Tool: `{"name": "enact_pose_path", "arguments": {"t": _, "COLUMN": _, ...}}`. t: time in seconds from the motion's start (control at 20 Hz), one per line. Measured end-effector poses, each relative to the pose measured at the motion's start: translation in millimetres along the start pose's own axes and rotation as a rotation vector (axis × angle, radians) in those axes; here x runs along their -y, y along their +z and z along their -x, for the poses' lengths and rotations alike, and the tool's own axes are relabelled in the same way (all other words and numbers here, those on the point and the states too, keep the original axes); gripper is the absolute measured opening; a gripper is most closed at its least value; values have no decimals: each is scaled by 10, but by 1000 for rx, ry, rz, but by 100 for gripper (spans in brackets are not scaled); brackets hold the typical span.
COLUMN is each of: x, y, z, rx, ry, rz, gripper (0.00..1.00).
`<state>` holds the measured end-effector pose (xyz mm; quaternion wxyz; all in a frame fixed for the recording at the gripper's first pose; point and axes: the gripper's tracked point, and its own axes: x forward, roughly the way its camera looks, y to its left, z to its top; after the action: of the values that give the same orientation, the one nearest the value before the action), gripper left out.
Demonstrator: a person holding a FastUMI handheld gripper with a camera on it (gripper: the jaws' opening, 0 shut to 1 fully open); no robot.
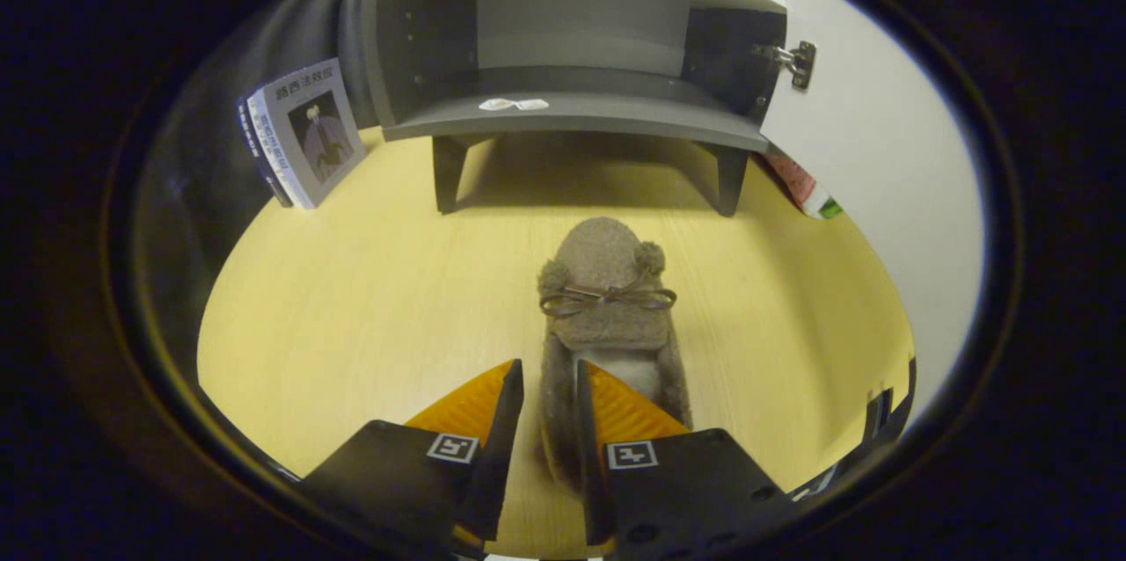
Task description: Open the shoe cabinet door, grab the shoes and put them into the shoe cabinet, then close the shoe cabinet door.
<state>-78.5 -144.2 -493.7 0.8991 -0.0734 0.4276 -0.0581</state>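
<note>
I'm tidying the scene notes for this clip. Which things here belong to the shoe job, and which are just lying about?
Job:
- shoe, its side wall pinched between the fingers of the gripper
- cabinet, beyond the shoe
- door, swung open

Lying about:
- book, leaning beside the cabinet
- packet, behind the door
- sticker on the cabinet's bottom shelf
</note>
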Motion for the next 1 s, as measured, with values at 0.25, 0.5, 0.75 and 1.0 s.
{"name": "enact_pose_path", "arguments": {"t": 0.25, "x": -6, "y": -26, "z": 11, "rx": 0, "ry": 0, "rz": 10, "gripper": 38}}
{"name": "enact_pose_path", "arguments": {"t": 0.5, "x": -23, "y": -46, "z": -43, "rx": -11, "ry": 4, "rz": 24, "gripper": 36}}
{"name": "enact_pose_path", "arguments": {"t": 0.75, "x": -23, "y": -33, "z": -46, "rx": -3, "ry": -4, "rz": 22, "gripper": 23}}
{"name": "enact_pose_path", "arguments": {"t": 1.0, "x": -31, "y": -33, "z": -26, "rx": -7, "ry": -5, "rz": 18, "gripper": 16}}
